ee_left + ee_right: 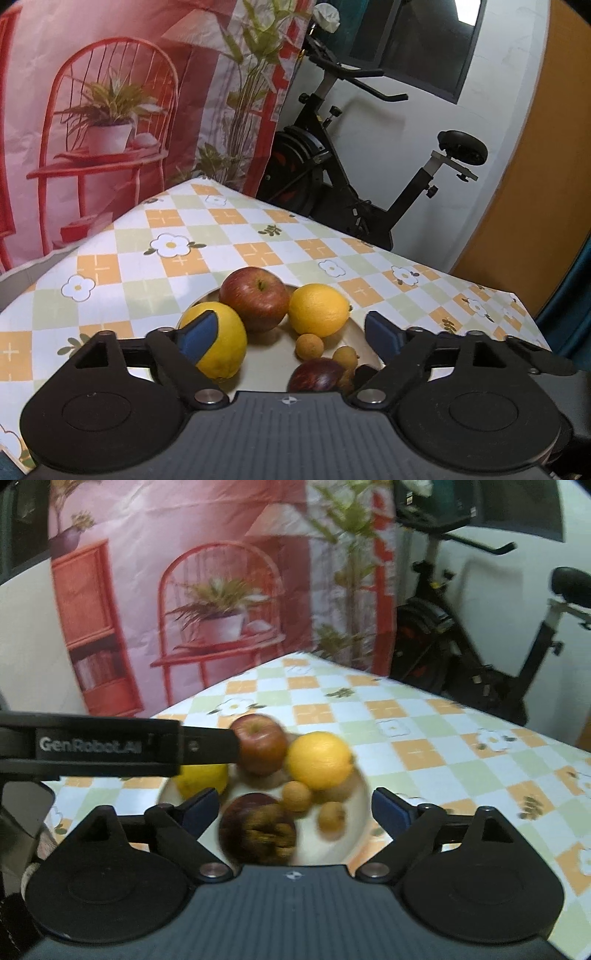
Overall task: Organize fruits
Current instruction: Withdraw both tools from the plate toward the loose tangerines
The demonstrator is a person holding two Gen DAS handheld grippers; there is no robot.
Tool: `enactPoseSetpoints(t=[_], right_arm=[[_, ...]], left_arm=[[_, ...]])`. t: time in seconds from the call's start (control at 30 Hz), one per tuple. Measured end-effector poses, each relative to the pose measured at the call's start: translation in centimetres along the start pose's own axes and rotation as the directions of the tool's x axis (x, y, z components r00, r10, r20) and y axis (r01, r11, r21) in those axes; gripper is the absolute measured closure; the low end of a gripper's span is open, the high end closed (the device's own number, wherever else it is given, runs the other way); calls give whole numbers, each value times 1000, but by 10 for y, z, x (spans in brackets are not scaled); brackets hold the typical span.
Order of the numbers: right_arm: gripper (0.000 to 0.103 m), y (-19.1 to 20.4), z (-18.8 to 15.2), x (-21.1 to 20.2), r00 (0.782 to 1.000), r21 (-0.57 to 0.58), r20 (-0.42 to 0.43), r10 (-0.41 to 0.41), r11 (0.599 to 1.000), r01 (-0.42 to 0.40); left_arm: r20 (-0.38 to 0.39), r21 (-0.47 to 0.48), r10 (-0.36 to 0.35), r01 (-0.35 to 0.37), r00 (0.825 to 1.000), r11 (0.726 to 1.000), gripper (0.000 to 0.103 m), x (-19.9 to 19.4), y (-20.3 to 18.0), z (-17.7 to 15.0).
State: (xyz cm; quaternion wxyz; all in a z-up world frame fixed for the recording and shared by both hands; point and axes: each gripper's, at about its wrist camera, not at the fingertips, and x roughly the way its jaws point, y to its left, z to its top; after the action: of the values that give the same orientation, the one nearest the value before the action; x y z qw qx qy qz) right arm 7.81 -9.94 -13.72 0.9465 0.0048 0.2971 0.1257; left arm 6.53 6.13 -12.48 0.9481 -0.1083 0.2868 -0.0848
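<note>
- On the plate (pixel 356 334), at the bench (pixel 236 236) middle: apple (pixel 255 297) at its far rim, two lemons (pixel 318 309) flanking, small fruits nearer.
- Left tongs (pixel 290 334) released, spread wide above the plate, gripping nothing.
- Right tongs (pixel 295 808) likewise released, over the plate's near rim, empty.

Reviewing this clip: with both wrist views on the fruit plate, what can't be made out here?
- Dark purple fruit, left wrist view: lower half hidden by the gripper body.
- The same dark fruit, right wrist view: motion blur smears its surface; type unclear.
- Near lemon: partly covered by a blue fingertip.
- Plate: near rim cut off by the gripper in both views.
</note>
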Motion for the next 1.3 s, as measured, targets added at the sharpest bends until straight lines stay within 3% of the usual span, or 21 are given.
enactPoseSetpoints(t=[0.13, 0.43, 0.63, 1.03, 1.3], right_arm=[[1, -14, -5, -22, 998, 48, 56, -40, 998, 38], [0, -47, -12, -66, 983, 158, 146, -113, 983, 89], [0, -67, -20, -95, 965, 215, 216, -151, 971, 103], [0, -98, -46, -126, 953, 275, 230, -197, 952, 131], [0, -108, -62, -136, 941, 311, 193, -279, 927, 211]], left_arm=[[6, 30, 8, -8, 1000, 1000, 10, -4, -9, 3], [28, 91, 30, -33, 999, 995, 7, -11, -31, 7], [3, 125, 36, -36, 999, 991, 6, -8, -46, 6], [6, 118, 25, -26, 1000, 993, 6, -3, -57, 6], [11, 136, -4, 3, 1000, 991, 6, -6, -65, -2]])
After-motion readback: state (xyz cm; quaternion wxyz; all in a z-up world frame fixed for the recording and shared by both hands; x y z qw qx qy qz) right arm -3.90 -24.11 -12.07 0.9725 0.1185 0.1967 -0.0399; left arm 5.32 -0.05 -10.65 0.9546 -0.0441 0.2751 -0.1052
